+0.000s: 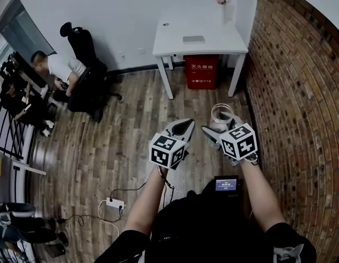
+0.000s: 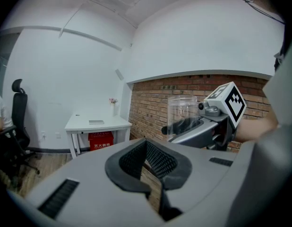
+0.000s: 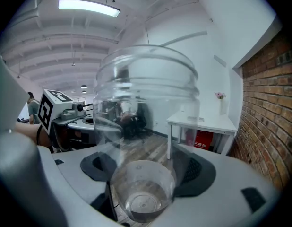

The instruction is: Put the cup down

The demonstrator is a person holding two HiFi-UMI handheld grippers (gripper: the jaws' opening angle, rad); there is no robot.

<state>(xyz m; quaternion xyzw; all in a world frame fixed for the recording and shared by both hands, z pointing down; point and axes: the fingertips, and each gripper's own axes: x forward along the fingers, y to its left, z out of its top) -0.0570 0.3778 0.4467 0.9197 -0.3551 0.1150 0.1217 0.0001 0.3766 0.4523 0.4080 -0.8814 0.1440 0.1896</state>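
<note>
Cup (image 1: 221,114) is not down yet: it hangs in the air in the right gripper (image 1: 221,126), over the wood floor (image 1: 131,136), so the main step is left to do. It is clear plastic, looks empty, and sits upright as far as the head view and the left gripper view show. In the right gripper view the right jaws stand wide and clamp the cup's lower body, with a dark pad pressed on each side and the base low between them. The left gripper (image 1: 180,128) is just beside the right one, a bit lower in the head view. Its jaws are closed together with nothing between them, only the hollow of the pads showing floor through it, so it plays no part in the hold. The nearest surface in sight is a white worktop (image 1: 178,34) by the back wall, next to the brick wall (image 1: 290,81), well apart from the cup, with a red box (image 1: 201,72) under it. Judging from this, the grasp and carry are done. What remains is to bring the cup over a surface (worktop is my guess, can't tell for sure), lower it until the base sits flat, open the right jaws and pull back. Risk: thin clear walls may flex under the squeeze, and the cup may tip on release if it isn't level.
</note>
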